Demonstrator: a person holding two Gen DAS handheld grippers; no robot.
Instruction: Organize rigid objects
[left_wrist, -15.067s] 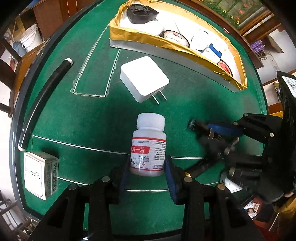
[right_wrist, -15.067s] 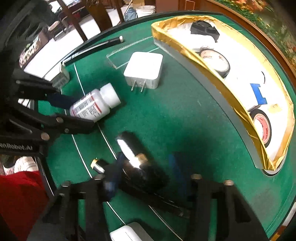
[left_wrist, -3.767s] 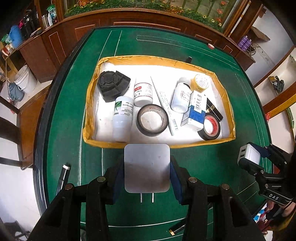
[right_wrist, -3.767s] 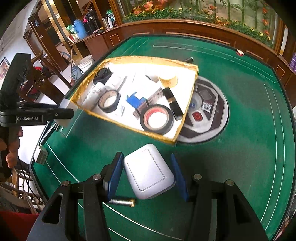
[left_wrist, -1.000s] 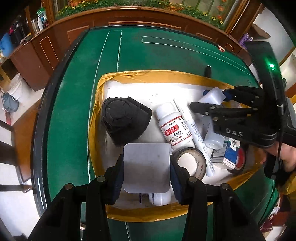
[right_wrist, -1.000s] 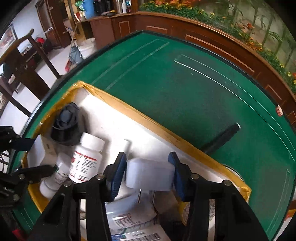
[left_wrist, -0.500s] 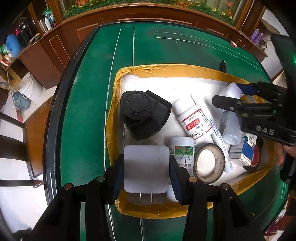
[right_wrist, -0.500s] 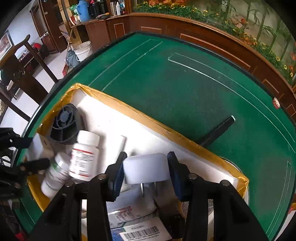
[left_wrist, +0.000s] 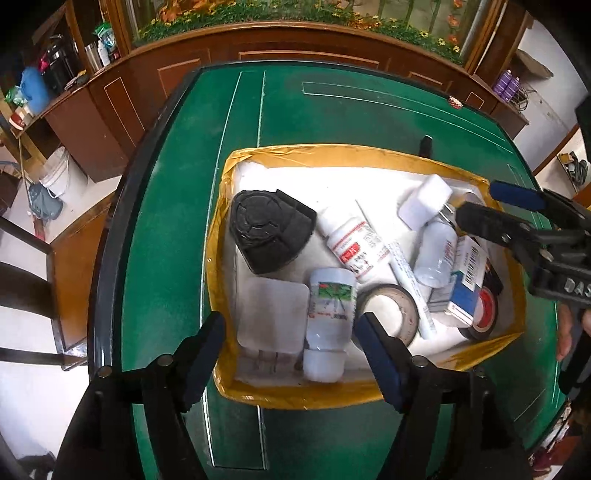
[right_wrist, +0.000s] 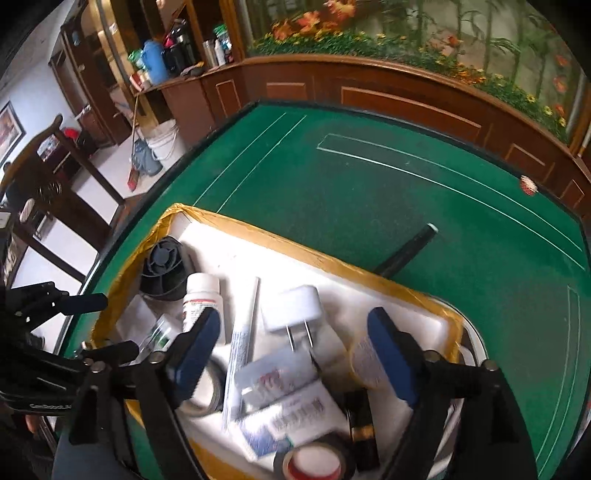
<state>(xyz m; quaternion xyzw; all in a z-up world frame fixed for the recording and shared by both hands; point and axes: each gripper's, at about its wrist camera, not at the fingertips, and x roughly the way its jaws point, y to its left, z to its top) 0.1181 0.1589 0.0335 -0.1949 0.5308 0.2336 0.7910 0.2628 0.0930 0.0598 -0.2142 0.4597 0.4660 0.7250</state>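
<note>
A yellow-rimmed white tray (left_wrist: 332, 152) on the green table holds several objects. My left gripper (left_wrist: 291, 350) is open above its near left corner; a flat white charger (left_wrist: 273, 314) lies free in the tray between the fingers, next to a green-label bottle (left_wrist: 328, 314). My right gripper (right_wrist: 295, 354) is open over the tray's far right part; a smaller white plug adapter (right_wrist: 291, 306) lies free below it, prongs toward me. It also shows in the left wrist view (left_wrist: 424, 203), with the right gripper (left_wrist: 480, 206) just behind it.
The tray also holds a black fan (left_wrist: 269, 232), a red-label bottle (left_wrist: 351, 240), a white tube (left_wrist: 402, 269), tape rolls (left_wrist: 388, 314), a blue-white box (left_wrist: 465, 280) and another bottle (left_wrist: 436, 254). A black pen (right_wrist: 406, 254) lies on the table beyond the tray.
Both grippers have opened. The flat charger dropped from the left one into the tray's near left corner; the plug adapter dropped from the right one into the tray. Both grippers rose slightly.
</note>
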